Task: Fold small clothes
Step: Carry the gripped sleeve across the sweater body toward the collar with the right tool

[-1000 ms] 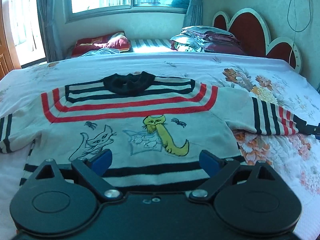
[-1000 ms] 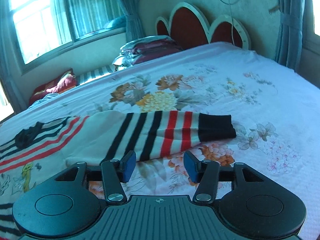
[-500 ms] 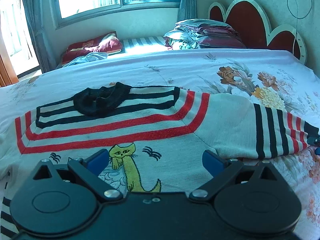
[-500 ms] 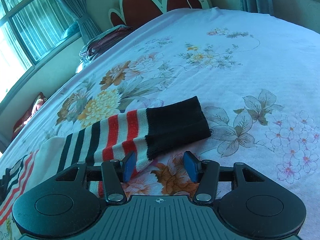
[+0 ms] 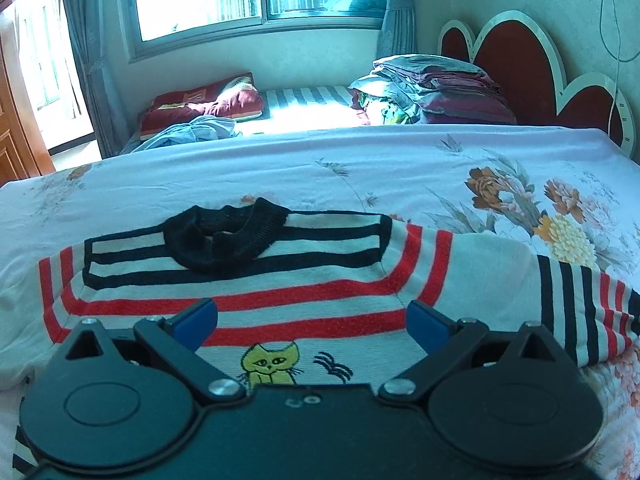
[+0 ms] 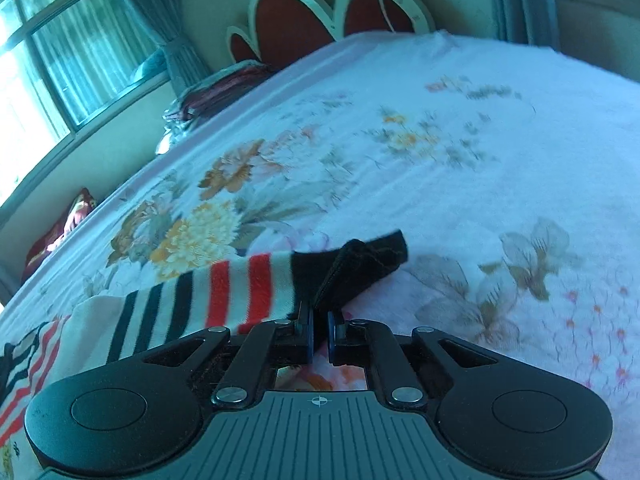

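A small white sweater (image 5: 280, 280) with red and black stripes, a black collar (image 5: 224, 236) and a yellow cat lies flat, front up, on the bed. My left gripper (image 5: 310, 314) hovers open over its chest, with nothing between the blue pads. The sweater's striped sleeve (image 6: 224, 296) stretches out to the right, ending in a black cuff (image 6: 360, 264). My right gripper (image 6: 319, 336) is closing: its jaws stand almost together and pinch the near edge of the cuff, which is bunched and lifted off the bedspread.
The floral bedspread (image 6: 440, 160) spreads wide to the right of the sleeve. A pile of folded bedding (image 5: 436, 92) sits by the red scalloped headboard (image 5: 520, 64). A red pillow (image 5: 204, 104) and loose cloth lie under the window.
My right gripper dropped onto the cuff and its jaws shut on it, bunching the black fabric. My left gripper slid up the sweater's front from the hem toward the collar, still open.
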